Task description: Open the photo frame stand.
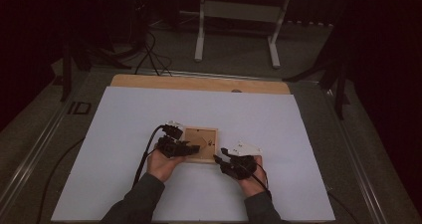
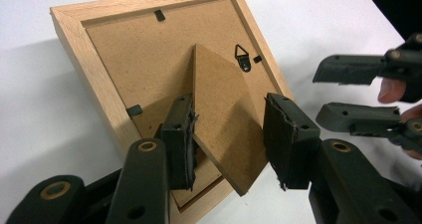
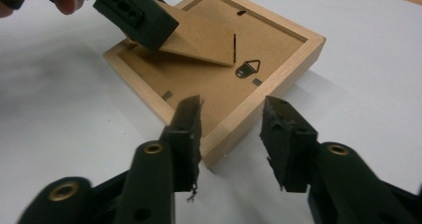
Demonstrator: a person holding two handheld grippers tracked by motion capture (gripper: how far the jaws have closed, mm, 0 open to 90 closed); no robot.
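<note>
Plainly mid-step, by the look of it: swinging out the stand flap (image 2: pixel 224 99) on the back of a wooden picture frame (image 1: pixel 201 144). Frame lying face down on the white sheet (image 1: pixel 149 114), near the middle of the bench (image 1: pixel 199 83), just ahead of both hands.

Left tongs (image 2: pixel 226 129) about half open, seemingly clamped across the width of the flap, its 2 pads against the flap's edges, flap lifted clear of the backing board. Right tongs (image 3: pixel 231 129) open to much the same width, straddling the near corner of the frame, pressing on nothing, holding nothing.

Next, probably: pinch the frame's corner rail with the right tongs to pin it down, then ease the flap further out with the left, slowly, minding the hinge line and the small metal hanger (image 2: pixel 243 57) just beside it.

Sheet smooth, pale, otherwise bare; a strip of plain wood showing at the far edge. Beyond, dim room, grey floor, cables (image 1: pixel 149 55), white legs of another table (image 1: pixel 236 10).
</note>
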